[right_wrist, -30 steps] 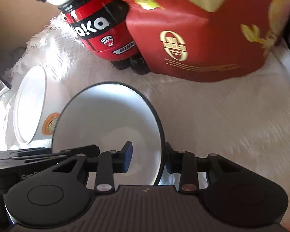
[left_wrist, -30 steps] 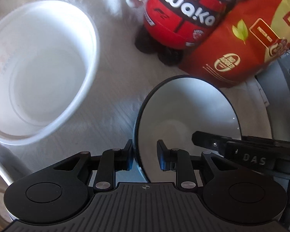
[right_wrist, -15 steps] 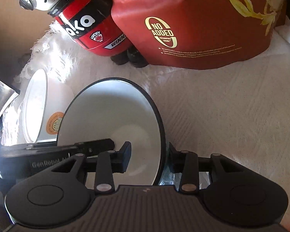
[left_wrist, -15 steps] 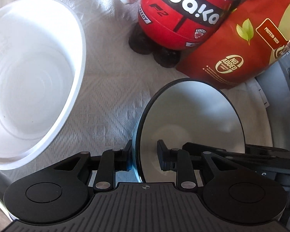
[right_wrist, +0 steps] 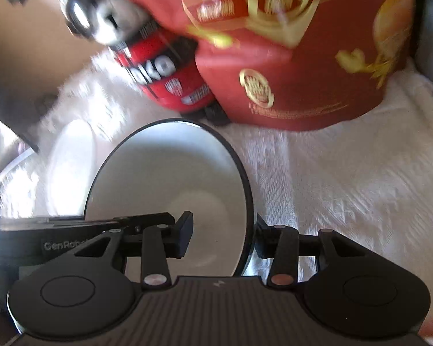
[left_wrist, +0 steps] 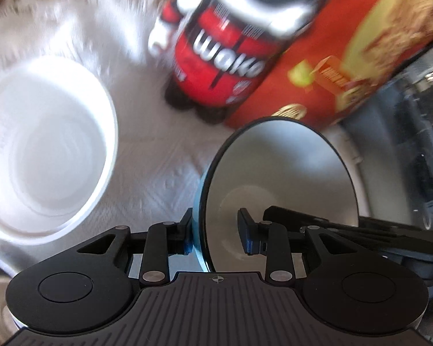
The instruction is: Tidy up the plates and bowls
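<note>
A small white bowl with a dark rim and blue outside (left_wrist: 283, 178) is held on edge between both grippers above the white cloth. My left gripper (left_wrist: 218, 232) straddles its left rim; the left pad touches the blue outside, while the right pad stands a little off the inside. My right gripper (right_wrist: 223, 238) straddles the opposite rim of the same bowl (right_wrist: 170, 184) in the same loose way. A larger white bowl (left_wrist: 43, 150) lies on the cloth to the left; it also shows in the right wrist view (right_wrist: 72, 167).
A red Wako figure bottle (left_wrist: 231, 57) and a red snack bag (left_wrist: 346, 66) stand at the back; both also show in the right wrist view, bottle (right_wrist: 164, 69) and bag (right_wrist: 303, 57). A white textured cloth (right_wrist: 346, 190) covers the surface. Dark objects sit at the far right (left_wrist: 418, 121).
Both views tilt up and blur with fast motion. The small bowl has lifted and the bottle and bag fill more of the frame. Both grippers keep their hold on the rim.
</note>
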`<state>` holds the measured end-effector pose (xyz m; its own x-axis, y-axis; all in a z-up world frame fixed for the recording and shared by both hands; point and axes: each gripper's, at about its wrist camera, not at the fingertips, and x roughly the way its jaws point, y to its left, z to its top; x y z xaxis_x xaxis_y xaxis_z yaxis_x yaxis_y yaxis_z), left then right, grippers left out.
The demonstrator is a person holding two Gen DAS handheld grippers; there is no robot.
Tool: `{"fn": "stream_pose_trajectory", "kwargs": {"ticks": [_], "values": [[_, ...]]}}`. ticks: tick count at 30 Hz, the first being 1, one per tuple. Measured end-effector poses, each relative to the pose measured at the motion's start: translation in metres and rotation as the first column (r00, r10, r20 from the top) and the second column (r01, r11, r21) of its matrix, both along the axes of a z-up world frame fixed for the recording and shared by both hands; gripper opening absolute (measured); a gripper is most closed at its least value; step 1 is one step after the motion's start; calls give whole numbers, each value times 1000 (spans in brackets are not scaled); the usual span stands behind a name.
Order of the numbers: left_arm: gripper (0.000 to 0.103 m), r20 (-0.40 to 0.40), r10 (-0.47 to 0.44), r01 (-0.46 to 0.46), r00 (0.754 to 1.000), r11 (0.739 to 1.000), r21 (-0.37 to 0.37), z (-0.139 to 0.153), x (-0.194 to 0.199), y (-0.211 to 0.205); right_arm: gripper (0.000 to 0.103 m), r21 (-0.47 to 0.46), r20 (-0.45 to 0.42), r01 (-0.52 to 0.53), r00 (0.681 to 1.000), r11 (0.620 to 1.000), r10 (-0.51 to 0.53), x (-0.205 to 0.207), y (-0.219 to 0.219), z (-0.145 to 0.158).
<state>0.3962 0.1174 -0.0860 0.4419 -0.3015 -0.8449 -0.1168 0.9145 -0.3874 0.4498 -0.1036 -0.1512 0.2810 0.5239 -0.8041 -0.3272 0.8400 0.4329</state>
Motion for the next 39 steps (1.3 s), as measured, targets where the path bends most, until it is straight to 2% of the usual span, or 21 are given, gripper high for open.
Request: {"fn": "stream_pose_trajectory", "kwargs": {"ticks": [3, 5, 9, 12, 16, 19, 22, 27, 35, 39], "values": [[34, 25, -23, 23, 999, 1000, 13, 31, -19, -2, 44, 24, 28, 20, 999, 1000, -21, -19, -6, 27], [35, 26, -62, 63, 998, 998, -6, 43, -32, -2, 44, 27, 41, 22, 999, 999, -23, -33, -9, 43], [35, -41, -112, 109, 993, 991, -72, 37, -54, 2, 44, 18, 26, 24, 999, 1000, -24, -62, -18, 63], [35, -94, -141, 135, 986, 989, -62, 19, -72, -6, 44, 2, 2, 17, 1000, 1000, -17, -88, -21, 67], [35, -128, -172, 164, 977, 984, -68, 1, -89, -8, 44, -78, -48, 0, 999, 997, -4, -120, -16, 48], [35, -116, -195, 188, 974, 980, -69, -5, -94, -12, 44, -78, -137, 29, 990, 997, -39, -131, -22, 22], [34, -116, -212, 208, 970, 977, -47, -12, -98, -19, 44, -67, -170, 71, 982, 995, -82, -136, -26, 7], [29, -146, -225, 221, 963, 974, -43, -22, -102, -18, 44, -73, -177, 117, 976, 990, -128, -137, -27, -5], [22, -128, -199, 189, 972, 978, -85, -23, -109, -4, 44, -93, -150, 138, 977, 986, -151, -139, -25, -13], [24, -119, -200, 191, 972, 978, -88, -20, -115, 1, 44, -122, -129, 122, 982, 985, -138, -140, -20, -11]]}}
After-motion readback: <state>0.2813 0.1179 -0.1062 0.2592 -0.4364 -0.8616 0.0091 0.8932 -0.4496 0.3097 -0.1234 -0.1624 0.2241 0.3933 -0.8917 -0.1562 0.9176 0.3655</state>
